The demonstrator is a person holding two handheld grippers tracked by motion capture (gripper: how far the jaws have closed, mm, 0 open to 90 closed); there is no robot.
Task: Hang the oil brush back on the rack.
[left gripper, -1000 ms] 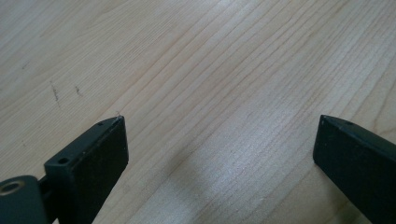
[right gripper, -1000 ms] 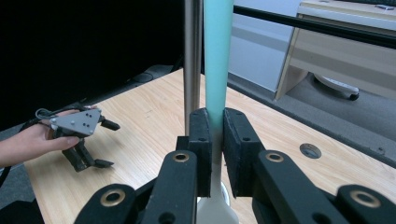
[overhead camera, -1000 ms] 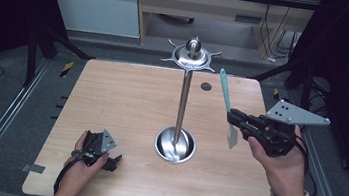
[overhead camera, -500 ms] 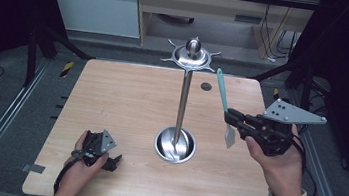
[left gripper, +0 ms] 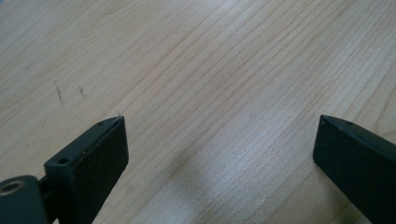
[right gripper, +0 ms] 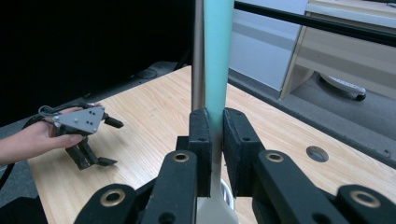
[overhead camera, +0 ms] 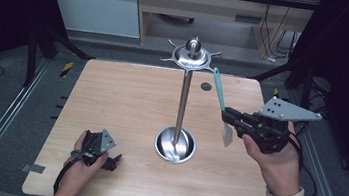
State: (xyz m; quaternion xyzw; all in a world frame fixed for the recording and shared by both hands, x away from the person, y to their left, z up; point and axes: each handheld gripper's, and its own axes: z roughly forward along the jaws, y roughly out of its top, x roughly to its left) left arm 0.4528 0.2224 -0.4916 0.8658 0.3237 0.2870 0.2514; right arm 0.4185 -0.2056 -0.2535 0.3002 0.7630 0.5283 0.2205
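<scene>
A spatula with a teal handle (overhead camera: pixel 219 89) and a metal blade (overhead camera: pixel 227 135) hangs upright in my right gripper (overhead camera: pixel 226 118), which is shut on its neck just right of the metal stand. The stand has a round dish base (overhead camera: pixel 175 146), a thin pole (overhead camera: pixel 182 104) and a hooked disc on top (overhead camera: pixel 191 56). In the right gripper view the pads clamp the spatula (right gripper: pixel 218 60) at my right gripper (right gripper: pixel 216 135), with the pole (right gripper: pixel 198 56) just behind. My left gripper (overhead camera: pixel 113 160) rests on the table's front left, open; its jaws stand wide over bare wood around my left gripper (left gripper: pixel 219 140).
The wooden table (overhead camera: pixel 111 100) has a small round hole (overhead camera: pixel 206 87) near its back right. Dark frame rails run along both sides, and a desk and cabinet stand beyond the far edge. The other hand and its gripper (right gripper: pixel 86 135) show at left.
The spatula and my right gripper have edged slightly left, toward the stand's pole. The left hand has stayed put.
</scene>
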